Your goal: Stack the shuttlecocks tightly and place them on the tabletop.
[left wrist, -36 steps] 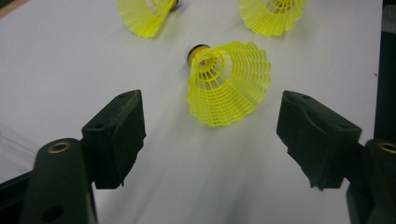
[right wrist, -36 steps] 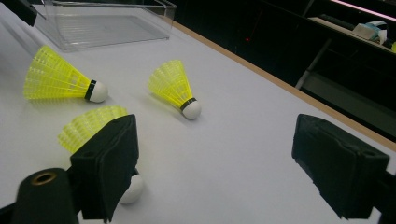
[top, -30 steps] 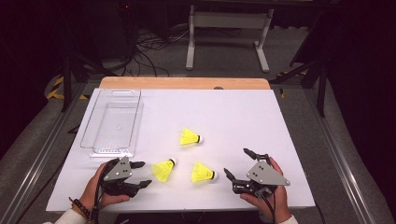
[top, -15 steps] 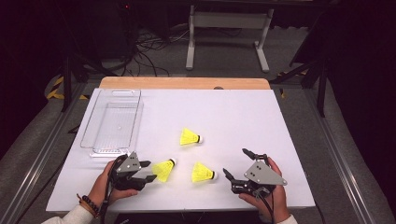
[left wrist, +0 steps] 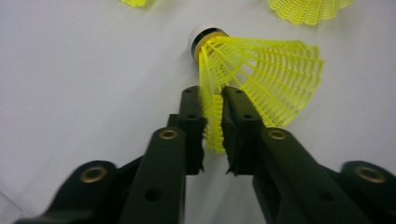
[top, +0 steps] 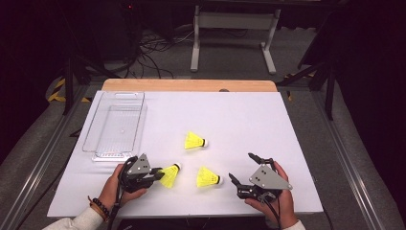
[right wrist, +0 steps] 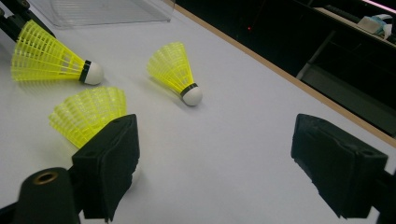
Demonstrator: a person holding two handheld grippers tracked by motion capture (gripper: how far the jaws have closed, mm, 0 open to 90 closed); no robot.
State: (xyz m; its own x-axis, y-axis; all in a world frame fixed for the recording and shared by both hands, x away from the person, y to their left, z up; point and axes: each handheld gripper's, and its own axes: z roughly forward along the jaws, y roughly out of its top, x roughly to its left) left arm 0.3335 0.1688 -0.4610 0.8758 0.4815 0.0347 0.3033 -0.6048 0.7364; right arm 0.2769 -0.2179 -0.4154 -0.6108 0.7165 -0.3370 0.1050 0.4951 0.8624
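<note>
Three yellow shuttlecocks lie on the white table. My left gripper [top: 157, 175] [left wrist: 212, 100] has just been closing and is now shut on the skirt rim of the left shuttlecock [top: 170, 175] [left wrist: 271, 77], whose white cork points away from me. My right gripper [top: 241, 166] [right wrist: 224, 154] rests open at the front right, nothing between its pads. The middle shuttlecock [top: 208, 177] [right wrist: 88, 114] lies just left of its jaws. The far shuttlecock [top: 194, 141] [right wrist: 175, 70] lies alone behind. The held shuttlecock [right wrist: 51, 58] also appears in the right gripper view.
A clear plastic tray [top: 91, 129] [right wrist: 102, 11] sits empty at the table's back left. The table's wooden far edge [top: 189, 85] runs behind it. Beyond the table stand a desk frame [top: 234, 28] and cables on the floor.
My left gripper moved right to the left shuttlecock and its jaws closed on the skirt. The right gripper and the other two shuttlecocks stayed put.
</note>
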